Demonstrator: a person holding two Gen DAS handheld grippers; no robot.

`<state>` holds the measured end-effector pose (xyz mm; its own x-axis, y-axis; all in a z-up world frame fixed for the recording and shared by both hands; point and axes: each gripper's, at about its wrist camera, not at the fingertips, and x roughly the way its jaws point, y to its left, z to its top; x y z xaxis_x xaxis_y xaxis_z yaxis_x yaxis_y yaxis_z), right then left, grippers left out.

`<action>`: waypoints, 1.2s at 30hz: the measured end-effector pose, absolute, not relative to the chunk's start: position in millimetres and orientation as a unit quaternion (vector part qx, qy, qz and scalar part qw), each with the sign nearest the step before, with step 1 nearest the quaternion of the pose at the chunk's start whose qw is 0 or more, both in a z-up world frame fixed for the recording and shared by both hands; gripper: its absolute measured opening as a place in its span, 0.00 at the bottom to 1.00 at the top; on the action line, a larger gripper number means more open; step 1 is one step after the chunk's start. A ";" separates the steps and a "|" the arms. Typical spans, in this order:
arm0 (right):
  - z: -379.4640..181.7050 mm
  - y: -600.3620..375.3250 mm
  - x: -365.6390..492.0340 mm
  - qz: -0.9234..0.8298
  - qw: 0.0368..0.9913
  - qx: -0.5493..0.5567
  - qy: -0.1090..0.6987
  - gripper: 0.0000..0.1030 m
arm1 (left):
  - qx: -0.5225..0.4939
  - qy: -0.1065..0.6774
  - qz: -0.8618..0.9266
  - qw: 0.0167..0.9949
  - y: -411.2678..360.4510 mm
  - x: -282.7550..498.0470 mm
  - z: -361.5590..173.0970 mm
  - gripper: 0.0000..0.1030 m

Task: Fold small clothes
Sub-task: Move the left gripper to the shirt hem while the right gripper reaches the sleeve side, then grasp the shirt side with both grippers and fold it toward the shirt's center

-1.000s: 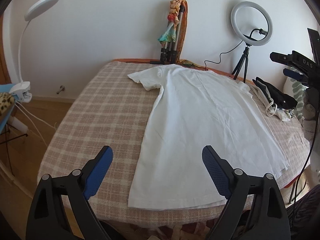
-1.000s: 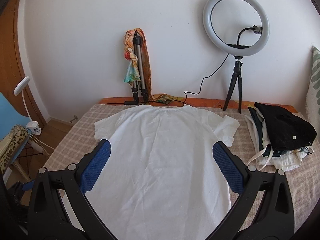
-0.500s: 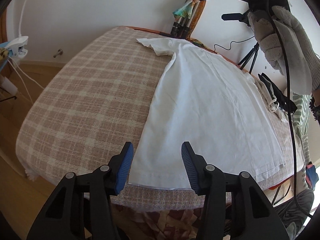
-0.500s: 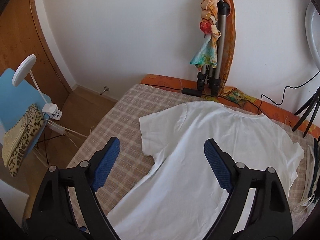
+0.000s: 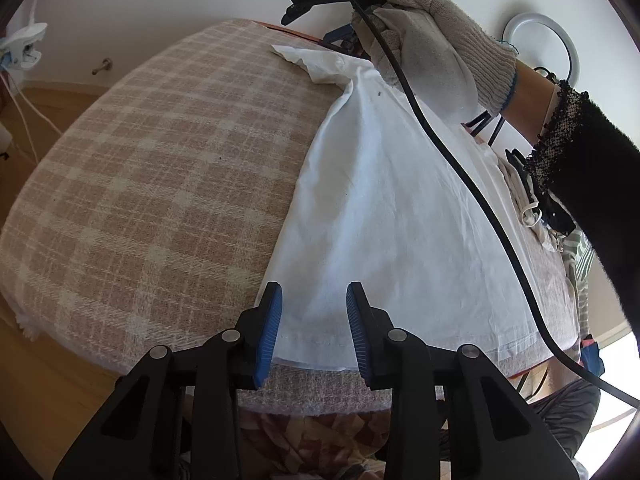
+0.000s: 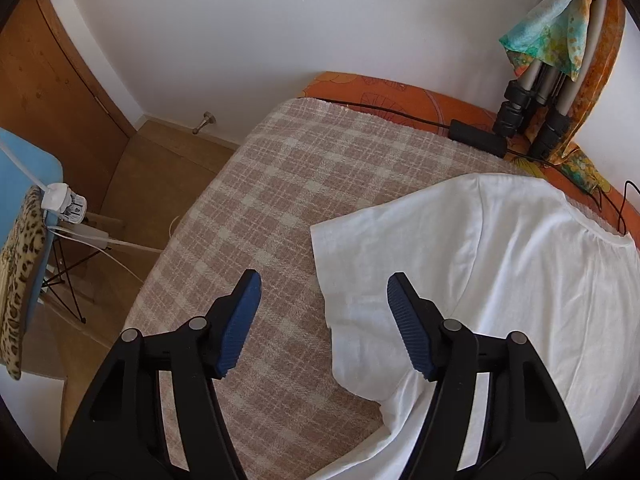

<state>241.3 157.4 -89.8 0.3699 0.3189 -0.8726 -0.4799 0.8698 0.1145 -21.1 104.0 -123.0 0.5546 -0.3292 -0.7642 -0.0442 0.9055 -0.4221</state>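
White wall [image 6: 280, 20], wooden floor [image 6: 168, 168]

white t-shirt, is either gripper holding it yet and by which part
Nothing is held. The left gripper is open around the white cotton t-shirt's hem corner; the right gripper is open over its sleeve.

The left tongs [image 5: 314, 328] have come down to the near hem corner of the white shirt [image 5: 384, 208] and their jaws have narrowed around it. The right tongs [image 6: 324, 320] have moved to the sleeve [image 6: 360, 256], whose edge is now between their less widely spread jaws.
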 end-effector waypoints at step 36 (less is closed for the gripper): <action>-108.2 169.8 294.4 0.219 0.831 -0.139 0.492 0.06 | -0.258 0.442 -0.128 0.850 115.3 -23.3 -123.1 0.02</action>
